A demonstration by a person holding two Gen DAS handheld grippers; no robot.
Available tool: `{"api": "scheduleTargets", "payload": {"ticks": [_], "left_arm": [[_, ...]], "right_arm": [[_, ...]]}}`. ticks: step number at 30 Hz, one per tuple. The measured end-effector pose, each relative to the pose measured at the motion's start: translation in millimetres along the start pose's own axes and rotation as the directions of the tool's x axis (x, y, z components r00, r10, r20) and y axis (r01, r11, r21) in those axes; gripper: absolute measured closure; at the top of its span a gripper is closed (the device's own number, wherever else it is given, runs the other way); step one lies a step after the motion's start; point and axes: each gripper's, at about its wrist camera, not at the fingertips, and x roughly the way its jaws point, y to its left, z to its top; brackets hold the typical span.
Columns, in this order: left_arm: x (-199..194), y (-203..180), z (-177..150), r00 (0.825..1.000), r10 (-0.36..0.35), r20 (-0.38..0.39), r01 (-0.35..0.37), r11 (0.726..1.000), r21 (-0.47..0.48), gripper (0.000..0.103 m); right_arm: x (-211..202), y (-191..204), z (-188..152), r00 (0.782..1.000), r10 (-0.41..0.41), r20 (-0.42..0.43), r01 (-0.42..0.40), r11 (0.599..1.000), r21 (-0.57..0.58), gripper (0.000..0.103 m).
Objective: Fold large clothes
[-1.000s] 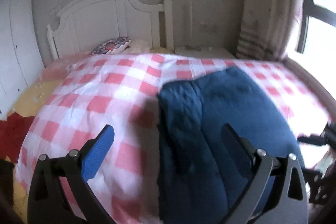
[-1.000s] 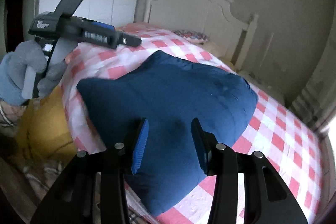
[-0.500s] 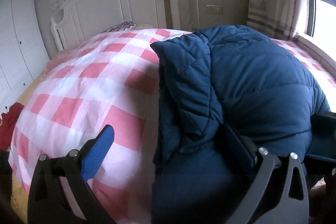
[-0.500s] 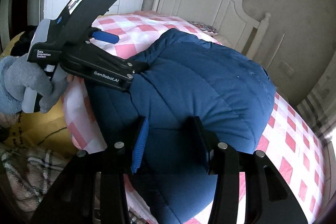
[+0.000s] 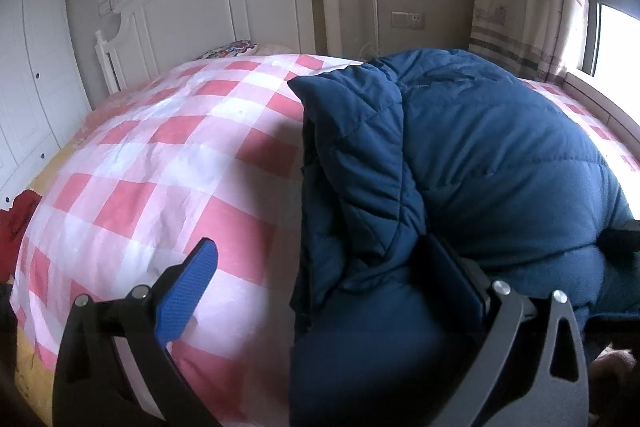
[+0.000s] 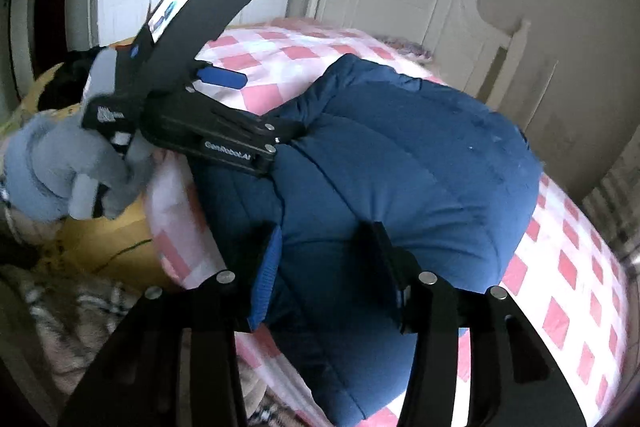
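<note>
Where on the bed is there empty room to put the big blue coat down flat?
The pink checked cover lies bare between the white headboard and the blue coat, on the wardrobe side. A narrower checked strip shows past the coat toward the curtain. It is crowded at the near edge, where the left gripper and right gripper meet the coat.

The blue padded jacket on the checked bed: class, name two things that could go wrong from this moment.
1. The blue padded jacket is bulky and puffed up, so its folded layers may spring open.
2. The left gripper is open, with only one finger against the jacket's edge and the other over the checked bedspread; closing now might pinch the cover too.
</note>
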Motion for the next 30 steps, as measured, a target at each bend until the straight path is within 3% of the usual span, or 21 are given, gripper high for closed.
{"api": "scheduleTargets", "payload": {"ticks": [4,7,10,13,17,23,26,30], "left_arm": [[0.4,-0.5,-0.8,1.0,-0.001,-0.006,0.001,1.0,-0.001,0.002],[-0.3,-0.8,-0.7,1.0,0.002,-0.006,-0.002,1.0,-0.005,0.002],[-0.4,-0.9,-0.9,1.0,0.0,-0.005,0.0,1.0,-0.006,0.002],[1.9,2.1,-1.2,1.0,-0.014,-0.013,0.013,1.0,-0.023,0.002],[2.7,2.8,-1.8,1.0,-0.015,-0.012,0.014,1.0,-0.026,0.002],[3.3,3.3,-1.7,1.0,-0.008,-0.014,0.008,1.0,-0.023,0.002],[2.3,2.2,-0.5,1.0,-0.003,-0.015,0.003,1.0,-0.016,0.002],[1.9,2.7,-0.4,1.0,-0.006,-0.014,0.006,1.0,-0.022,0.002]], "right_arm": [[-14.4,-34.4,18.9,0.99,-0.116,0.08,0.112,0.992,0.058,0.056],[-11.5,-84.2,27.6,0.979,-0.158,0.132,0.127,0.967,0.219,0.056],[34.9,-112.6,18.0,0.993,-0.12,0.017,0.111,0.955,0.276,0.055],[52.6,-122.6,2.1,0.998,-0.044,0.037,0.028,0.931,0.364,0.055],[51.1,-111.3,7.1,0.995,-0.099,-0.01,0.097,0.942,0.32,0.055],[53.4,-115.1,8.2,0.995,-0.098,0.0,0.092,0.938,0.335,0.055],[49.8,-117.2,24.8,0.993,-0.101,-0.061,0.115,0.95,0.292,0.055],[32.8,-119.2,55.9,0.974,-0.226,-0.021,0.225,0.953,0.202,0.055]]}}
